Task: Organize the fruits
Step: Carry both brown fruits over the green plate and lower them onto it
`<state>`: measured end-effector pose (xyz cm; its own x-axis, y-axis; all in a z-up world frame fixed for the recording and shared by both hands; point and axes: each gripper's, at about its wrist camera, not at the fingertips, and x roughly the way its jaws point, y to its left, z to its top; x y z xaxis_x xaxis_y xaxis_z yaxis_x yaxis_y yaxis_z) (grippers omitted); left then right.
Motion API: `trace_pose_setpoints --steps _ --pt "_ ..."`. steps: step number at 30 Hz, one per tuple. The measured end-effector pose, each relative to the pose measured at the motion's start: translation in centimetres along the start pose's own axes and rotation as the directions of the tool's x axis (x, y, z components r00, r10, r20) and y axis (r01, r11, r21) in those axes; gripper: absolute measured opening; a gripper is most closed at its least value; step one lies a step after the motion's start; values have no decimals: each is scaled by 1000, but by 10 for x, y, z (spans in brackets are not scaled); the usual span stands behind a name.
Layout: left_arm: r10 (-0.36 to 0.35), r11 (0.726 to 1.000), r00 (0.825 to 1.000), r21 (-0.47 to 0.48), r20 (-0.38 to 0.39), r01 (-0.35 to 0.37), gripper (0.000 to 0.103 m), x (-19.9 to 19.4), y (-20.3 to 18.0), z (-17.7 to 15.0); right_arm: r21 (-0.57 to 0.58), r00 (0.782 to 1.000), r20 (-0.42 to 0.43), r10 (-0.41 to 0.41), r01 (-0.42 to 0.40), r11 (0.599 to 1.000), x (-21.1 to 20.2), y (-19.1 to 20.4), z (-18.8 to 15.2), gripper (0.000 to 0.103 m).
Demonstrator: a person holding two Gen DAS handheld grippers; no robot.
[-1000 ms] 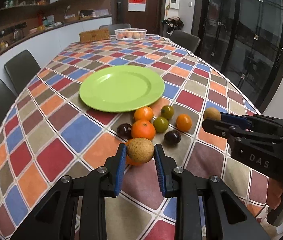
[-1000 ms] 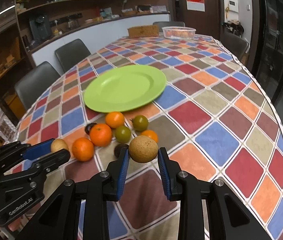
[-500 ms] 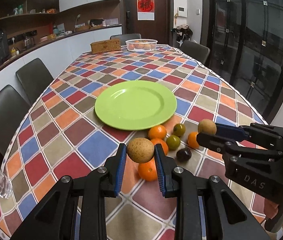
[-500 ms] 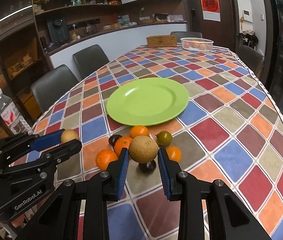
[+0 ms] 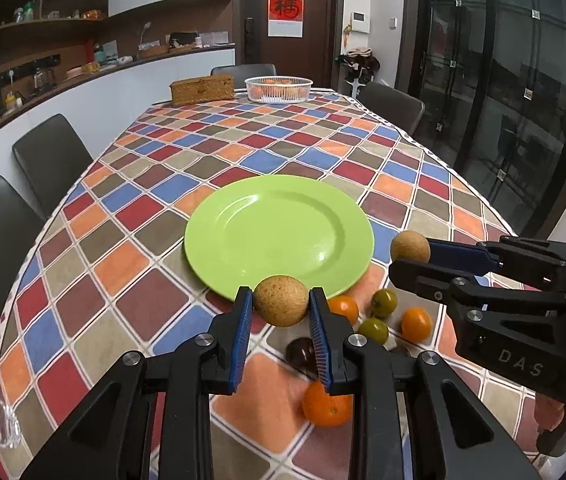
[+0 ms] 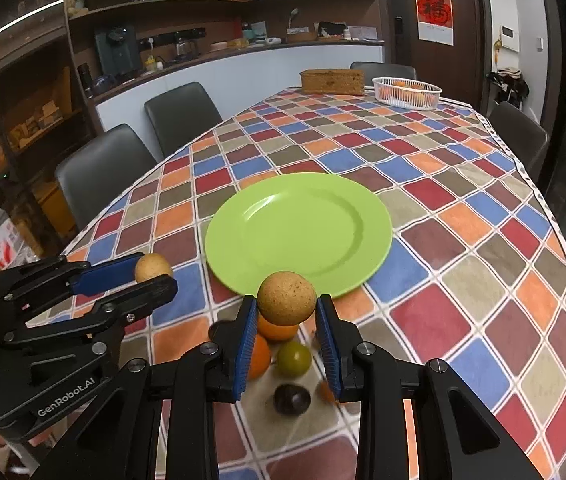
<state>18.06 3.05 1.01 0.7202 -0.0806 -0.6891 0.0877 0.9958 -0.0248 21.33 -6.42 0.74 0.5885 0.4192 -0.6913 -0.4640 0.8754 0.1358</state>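
My left tool [image 5: 281, 306] is clamped on a round tan-brown fruit [image 5: 281, 300], its blue pads pressed against both sides, and I hold it in the air just short of the near rim of the green plate [image 5: 279, 232]. My right tool [image 6: 287, 312] grips a second tan-brown fruit [image 6: 287, 298] the same way, also raised just before the plate's near rim. From the left camera I see the right tool [image 5: 411, 258] beside the plate's right edge, its fruit [image 5: 410, 247] pinched at the fingertips. From the right camera the left tool [image 6: 155, 276] sits off the plate's left edge with its fruit [image 6: 153, 267] between the pads.

The plate lies bare on the checkered surface [image 5: 131, 216]. On the near side of the plate, the remaining fruit rests loose on the surface: three oranges [image 5: 327, 404], two green fruits [image 5: 374, 330] and a dark plum [image 5: 301, 354], with another dark one mostly hidden behind my tool. Far beyond the plate, at the surface's far end, stand a white basket [image 5: 278, 89] holding orange fruit and a woven box [image 5: 202, 88] to its left.
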Motion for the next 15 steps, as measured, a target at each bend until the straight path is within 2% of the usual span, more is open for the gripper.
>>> trace_pose_setpoints --steps 6,15 --pt "-28 999 999 16 -19 28 28 20 5 13 7 1000 -14 -1 1 1000 13 -6 19 31" --pt "-78 997 993 4 -93 78 28 60 19 30 25 994 -104 18 -15 1000 54 -18 37 31"
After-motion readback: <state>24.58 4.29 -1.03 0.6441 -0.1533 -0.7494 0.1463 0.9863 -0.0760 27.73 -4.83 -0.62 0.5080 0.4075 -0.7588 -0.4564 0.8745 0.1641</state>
